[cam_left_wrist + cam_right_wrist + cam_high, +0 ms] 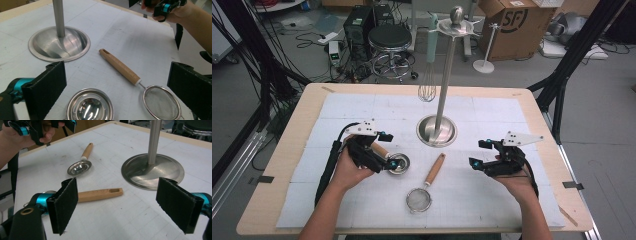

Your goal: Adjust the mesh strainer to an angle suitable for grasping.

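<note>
The small steel ladle (397,163) lies on the mat just in front and to the left of the stand's round base (437,131), its wooden handle running back under the left gripper (388,150). That gripper hovers right over it, jaws spread wide and holding nothing. The mesh strainer (419,199) lies nearer the person than the base, handle angled toward it. The right gripper (475,152) waits to the right of the base, also wide open and empty. A whisk (428,75) already hangs from the stand. This looks like the reach for the ladle; next the left jaws should drop onto the handle and close.
</note>
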A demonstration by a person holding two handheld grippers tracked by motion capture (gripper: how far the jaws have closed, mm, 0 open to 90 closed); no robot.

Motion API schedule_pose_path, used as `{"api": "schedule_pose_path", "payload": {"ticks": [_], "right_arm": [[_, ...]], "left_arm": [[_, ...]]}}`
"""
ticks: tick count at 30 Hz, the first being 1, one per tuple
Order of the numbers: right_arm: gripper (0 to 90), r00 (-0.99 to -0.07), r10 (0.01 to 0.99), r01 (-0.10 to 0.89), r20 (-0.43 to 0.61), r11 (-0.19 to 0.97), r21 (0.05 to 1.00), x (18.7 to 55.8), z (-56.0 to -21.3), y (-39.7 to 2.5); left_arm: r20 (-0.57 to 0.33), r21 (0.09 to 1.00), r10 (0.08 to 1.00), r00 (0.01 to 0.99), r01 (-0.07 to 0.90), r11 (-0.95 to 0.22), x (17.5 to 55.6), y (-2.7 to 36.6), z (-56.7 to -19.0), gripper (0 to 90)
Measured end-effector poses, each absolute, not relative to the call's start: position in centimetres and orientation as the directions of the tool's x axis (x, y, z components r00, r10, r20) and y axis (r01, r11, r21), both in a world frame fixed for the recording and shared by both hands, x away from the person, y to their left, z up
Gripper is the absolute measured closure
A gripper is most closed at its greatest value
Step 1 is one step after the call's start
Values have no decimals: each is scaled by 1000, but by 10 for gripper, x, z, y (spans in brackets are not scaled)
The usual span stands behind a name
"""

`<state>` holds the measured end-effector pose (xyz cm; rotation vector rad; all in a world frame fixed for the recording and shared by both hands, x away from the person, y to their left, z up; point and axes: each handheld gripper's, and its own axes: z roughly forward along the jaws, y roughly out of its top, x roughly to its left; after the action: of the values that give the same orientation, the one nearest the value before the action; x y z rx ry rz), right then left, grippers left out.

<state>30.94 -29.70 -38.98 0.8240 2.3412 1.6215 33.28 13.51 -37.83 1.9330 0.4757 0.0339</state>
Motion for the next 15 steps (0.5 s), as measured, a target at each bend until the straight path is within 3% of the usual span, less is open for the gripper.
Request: {"api": "schedule_pose_path", "payload": {"ticks": [8,15], "right_arm": [[180,-838,526,333,147,278,901,308,-391,-292],[249,-845,517,331,135,307,892,309,-394,-287]], "left_arm": [[-196,893,349,916,314,-322,332,135,-377,29],[-194,892,353,915,314,-324,333,135,-378,29]]}}
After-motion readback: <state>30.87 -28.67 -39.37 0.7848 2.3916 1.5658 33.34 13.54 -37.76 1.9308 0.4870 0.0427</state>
